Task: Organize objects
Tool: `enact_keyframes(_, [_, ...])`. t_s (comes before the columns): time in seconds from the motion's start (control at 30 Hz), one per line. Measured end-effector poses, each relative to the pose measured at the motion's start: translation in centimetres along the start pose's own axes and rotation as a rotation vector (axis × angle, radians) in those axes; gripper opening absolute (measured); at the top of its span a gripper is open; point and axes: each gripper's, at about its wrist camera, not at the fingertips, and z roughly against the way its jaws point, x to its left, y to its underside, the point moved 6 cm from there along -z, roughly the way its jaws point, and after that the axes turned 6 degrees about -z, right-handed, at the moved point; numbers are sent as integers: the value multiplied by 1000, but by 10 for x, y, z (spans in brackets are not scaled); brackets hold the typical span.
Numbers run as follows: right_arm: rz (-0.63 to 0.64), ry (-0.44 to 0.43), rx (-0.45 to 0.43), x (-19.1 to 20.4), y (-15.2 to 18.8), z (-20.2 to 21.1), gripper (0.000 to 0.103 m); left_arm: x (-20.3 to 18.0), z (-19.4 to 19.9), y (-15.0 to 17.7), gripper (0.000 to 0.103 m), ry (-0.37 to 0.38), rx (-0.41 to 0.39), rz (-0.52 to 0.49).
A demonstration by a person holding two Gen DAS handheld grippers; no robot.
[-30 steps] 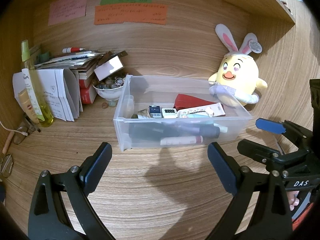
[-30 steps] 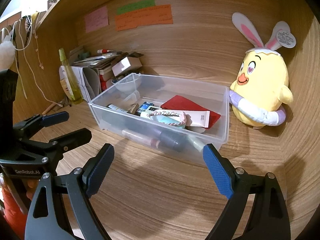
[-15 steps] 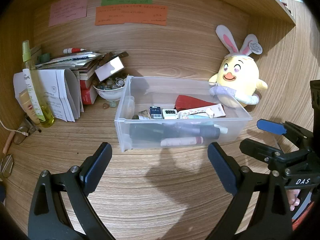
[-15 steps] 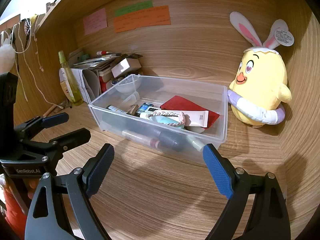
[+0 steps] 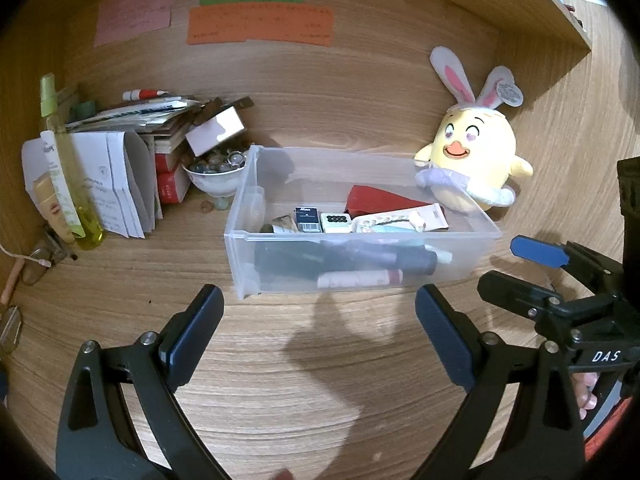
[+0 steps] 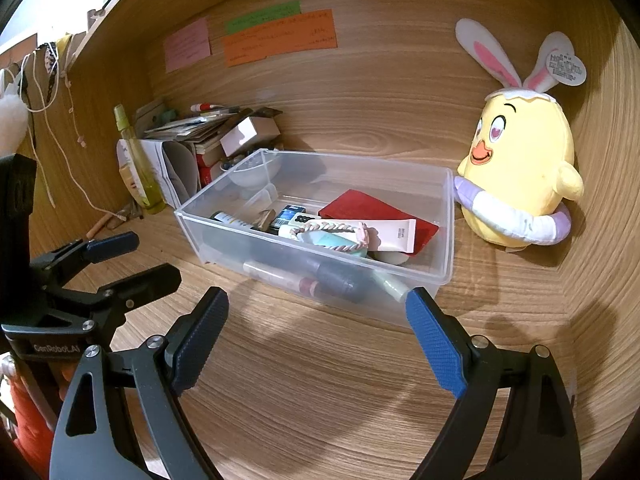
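A clear plastic bin [image 5: 472, 236] [image 6: 446, 240] stands on the wooden desk, holding a red pouch [image 6: 376, 210], a white tube [image 6: 394, 234], dark bottles and small boxes. My left gripper [image 5: 320, 328] hovers in front of the bin's near wall, open, nothing between its fingers. My right gripper [image 6: 316, 332] hangs open and empty before the bin's near right corner. Each gripper shows at the edge of the other's view: the right gripper [image 5: 520, 268] low at the right, the left gripper [image 6: 132, 256] low at the left.
A yellow bunny-eared plush [image 5: 472, 160] [image 6: 520, 184] sits right of the bin against the wall. At the left are a stack of papers and books [image 5: 132, 148], a bowl of marbles [image 5: 216, 172], a yellow spray bottle [image 5: 68, 176] and glasses [image 5: 36, 264]. Sticky notes [image 5: 260, 24] hang on the back panel.
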Motion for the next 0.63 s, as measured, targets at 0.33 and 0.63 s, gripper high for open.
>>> enact_keyframes(0.33, [-2,2,3,1,0,-1,89,-1,1,1,101,4,-6,7])
enact_keyframes(0.63, [0,5,12,5,2,-3,89,-6,7,-1,101,7,-31,-9])
